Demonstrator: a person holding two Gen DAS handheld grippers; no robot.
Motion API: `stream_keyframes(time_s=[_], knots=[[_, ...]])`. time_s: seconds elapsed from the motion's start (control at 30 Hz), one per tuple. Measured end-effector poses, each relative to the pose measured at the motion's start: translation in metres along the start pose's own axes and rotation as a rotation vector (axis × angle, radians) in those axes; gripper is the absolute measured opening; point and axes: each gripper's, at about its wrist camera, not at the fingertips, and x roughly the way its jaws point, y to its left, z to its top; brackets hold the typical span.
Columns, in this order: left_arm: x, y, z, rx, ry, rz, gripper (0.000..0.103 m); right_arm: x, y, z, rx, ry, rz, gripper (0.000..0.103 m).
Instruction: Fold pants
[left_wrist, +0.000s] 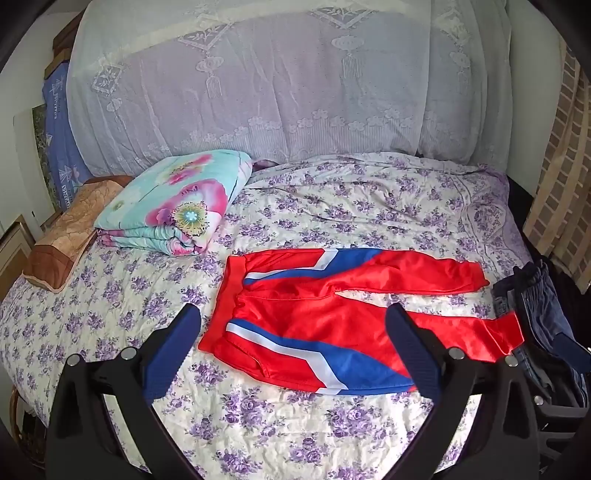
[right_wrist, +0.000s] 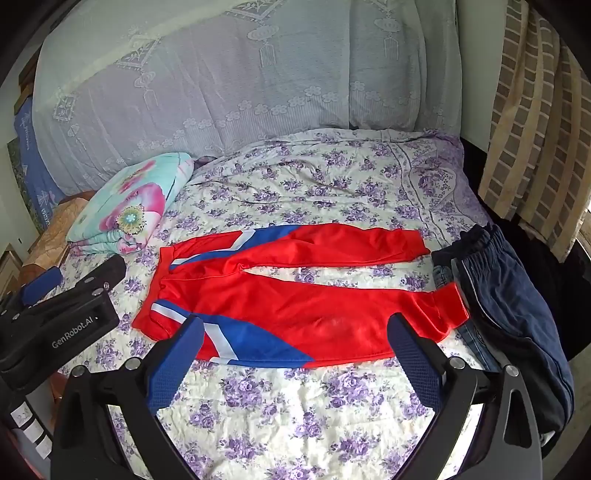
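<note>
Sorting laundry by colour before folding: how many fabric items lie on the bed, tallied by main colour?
Red: 1, the red pants, spread flat
Dark navy or denim: 1 pile of dark clothes; separate pieces cannot be counted
Turquoise and pink floral: 1 folded quilt
Brown: 1 pillow
Total: 4

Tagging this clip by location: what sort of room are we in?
Most likely a home bedroom: red pants lie spread on a bed with a purple floral sheet, beside a folded floral quilt and a lace curtain.
</note>
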Motion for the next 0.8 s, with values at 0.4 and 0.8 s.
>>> stream_keyframes(time_s=[0.4, 0.8], knots=[[0.019, 0.0, -0.007, 0.032, 0.012, 0.003, 0.098, 0.014, 0.001, -0.005, 0.029, -0.043, 0.063, 0.099], [0.024, -0.004, -0.014, 0.036, 0.052, 0.033, 0.098, 0.02, -0.023, -0.007, 0.057, -0.018, 0.109, 0.099]])
